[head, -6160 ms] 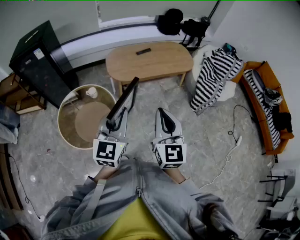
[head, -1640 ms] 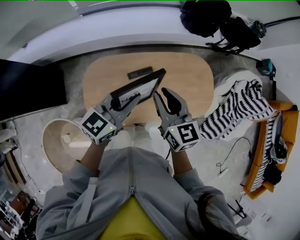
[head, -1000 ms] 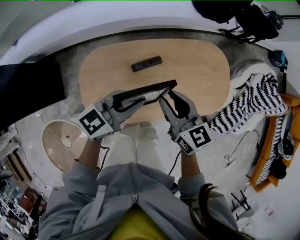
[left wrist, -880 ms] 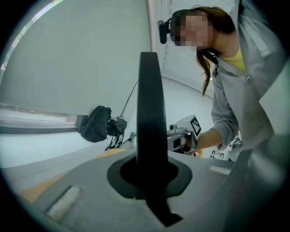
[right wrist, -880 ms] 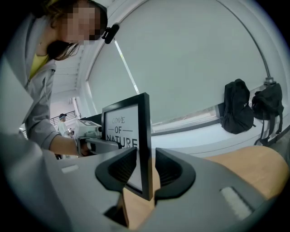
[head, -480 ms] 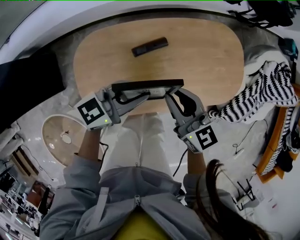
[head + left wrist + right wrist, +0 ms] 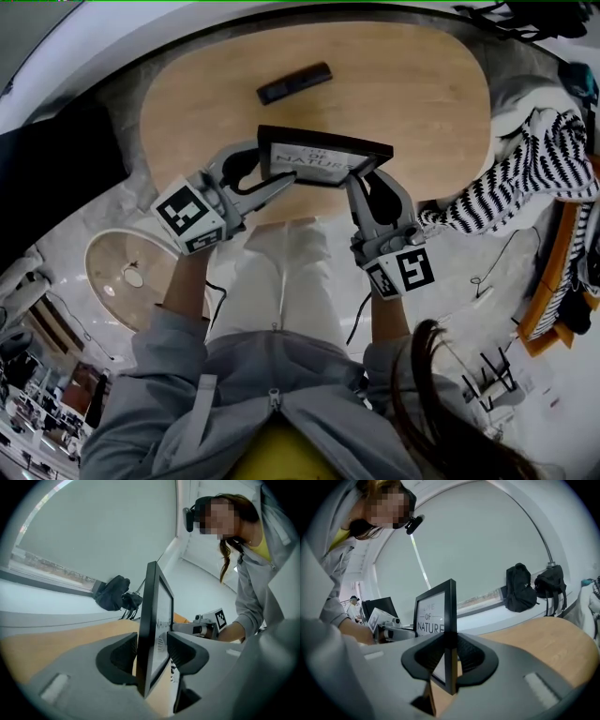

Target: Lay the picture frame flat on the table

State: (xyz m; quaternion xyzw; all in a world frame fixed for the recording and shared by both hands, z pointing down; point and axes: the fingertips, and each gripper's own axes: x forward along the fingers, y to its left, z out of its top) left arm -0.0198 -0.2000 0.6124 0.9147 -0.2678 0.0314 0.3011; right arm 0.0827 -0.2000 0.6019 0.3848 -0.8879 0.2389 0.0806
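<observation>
The black picture frame (image 7: pixel 323 159) with a "NATURE" print hangs over the near edge of the oval wooden table (image 7: pixel 412 84), its face tilted up toward me. My right gripper (image 7: pixel 367 178) has just been closing and now pinches the frame's right edge; the right gripper view shows the frame (image 7: pixel 436 611) edge-on between the pressing pads of that gripper (image 7: pixel 451 653). My left gripper (image 7: pixel 274 164) has just been opening. In the left gripper view the frame (image 7: pixel 157 606) stands between the left gripper's (image 7: pixel 152 648) jaws with a gap at the pads.
A black remote (image 7: pixel 293 82) lies on the far part of the table. A striped cloth (image 7: pixel 525 169) is draped at the right. A round side table (image 7: pixel 131 277) stands at the lower left, a dark cabinet (image 7: pixel 47 159) at the left. Backpacks (image 7: pixel 520 592) sit by the window.
The frame came down to the table and tipped from edge-on to face up. The right gripper took hold of its right edge. The left gripper's jaws spread apart.
</observation>
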